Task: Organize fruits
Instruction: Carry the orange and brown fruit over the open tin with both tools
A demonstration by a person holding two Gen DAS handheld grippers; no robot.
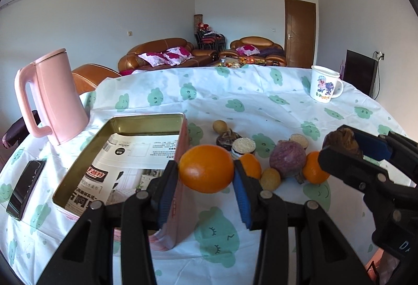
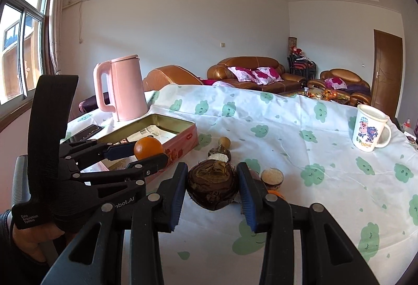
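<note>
My left gripper [image 1: 207, 175] is shut on an orange [image 1: 206, 168] and holds it above the cloth, beside the right wall of the open pink tin [image 1: 183, 138]. It also shows in the right wrist view [image 2: 148, 151] with the orange [image 2: 147, 147]. My right gripper [image 2: 212, 187] is shut on a dark brown mangosteen [image 2: 212, 187], held above the table; it shows in the left wrist view [image 1: 342, 144]. On the cloth lie two small oranges [image 1: 314, 167], a purple fruit [image 1: 287, 158], longans [image 1: 270, 179] and other mangosteens [image 1: 227, 138].
A pink kettle [image 1: 56, 97] stands behind the tin. A black phone [image 1: 26, 188] lies left of the tin. A white cartoon mug [image 1: 324, 86] stands far right. The tin [image 2: 180, 133] holds printed paper [image 1: 135, 154]. Sofas stand beyond the round table.
</note>
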